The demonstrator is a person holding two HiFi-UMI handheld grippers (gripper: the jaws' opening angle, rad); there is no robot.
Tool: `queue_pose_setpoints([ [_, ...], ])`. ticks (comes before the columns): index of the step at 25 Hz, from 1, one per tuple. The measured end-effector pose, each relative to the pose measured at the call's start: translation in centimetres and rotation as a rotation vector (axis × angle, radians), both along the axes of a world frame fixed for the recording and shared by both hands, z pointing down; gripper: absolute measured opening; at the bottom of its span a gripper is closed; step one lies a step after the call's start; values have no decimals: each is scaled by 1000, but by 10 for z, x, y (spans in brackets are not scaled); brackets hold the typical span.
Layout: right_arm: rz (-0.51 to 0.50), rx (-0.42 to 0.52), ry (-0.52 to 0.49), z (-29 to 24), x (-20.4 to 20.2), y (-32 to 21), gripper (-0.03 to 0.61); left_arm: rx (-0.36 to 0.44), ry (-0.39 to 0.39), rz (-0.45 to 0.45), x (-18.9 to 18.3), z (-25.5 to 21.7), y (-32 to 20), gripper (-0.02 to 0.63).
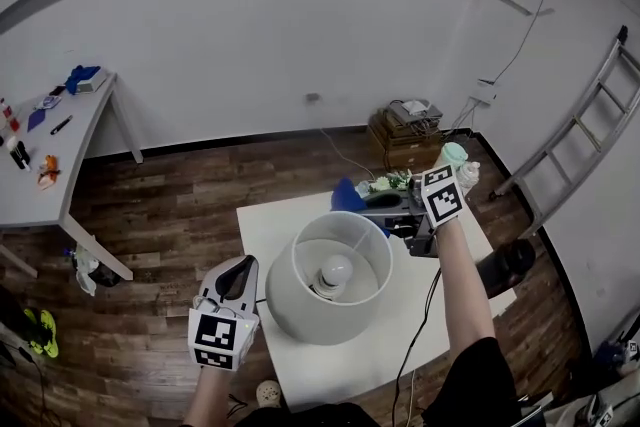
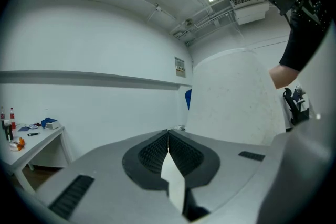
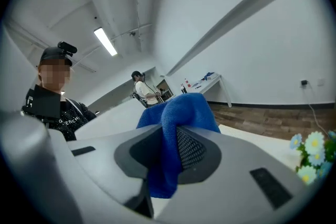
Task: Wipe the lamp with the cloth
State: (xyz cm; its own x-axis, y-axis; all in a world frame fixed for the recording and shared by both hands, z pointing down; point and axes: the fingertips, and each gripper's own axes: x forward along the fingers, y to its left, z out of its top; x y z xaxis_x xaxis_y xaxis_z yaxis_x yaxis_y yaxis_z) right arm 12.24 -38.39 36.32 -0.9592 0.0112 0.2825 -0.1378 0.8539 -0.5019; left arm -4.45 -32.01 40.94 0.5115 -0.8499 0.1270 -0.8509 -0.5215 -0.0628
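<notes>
A white lamp with a round shade and a bare bulb stands on the white table. In the left gripper view the shade rises close on the right. My left gripper is just left of the shade, its jaws shut with nothing between them. My right gripper hangs behind the shade's far rim, shut on a blue cloth. That cloth bulges out between the right jaws.
Artificial flowers lie on the table behind the lamp, and a black object sits at its right edge. A cable runs along the front. A cardboard box, a ladder and a side table stand around.
</notes>
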Motion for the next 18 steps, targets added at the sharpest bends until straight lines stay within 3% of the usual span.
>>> queue_pose_setpoints([
  [7,17,-106,116,59,5,-15,75,-41,-1,6,7,17,5,11],
  [11,-17,-79,218,66,8,-21,75,-46,25,8,10,16,8,12],
  [14,-66,6,174,23,-6,-32,75,-37,31,6,8,12,9,11],
  [18,-180,98,-2,-58,-45,-32,75,-32,34,-12,2,11,10,11],
])
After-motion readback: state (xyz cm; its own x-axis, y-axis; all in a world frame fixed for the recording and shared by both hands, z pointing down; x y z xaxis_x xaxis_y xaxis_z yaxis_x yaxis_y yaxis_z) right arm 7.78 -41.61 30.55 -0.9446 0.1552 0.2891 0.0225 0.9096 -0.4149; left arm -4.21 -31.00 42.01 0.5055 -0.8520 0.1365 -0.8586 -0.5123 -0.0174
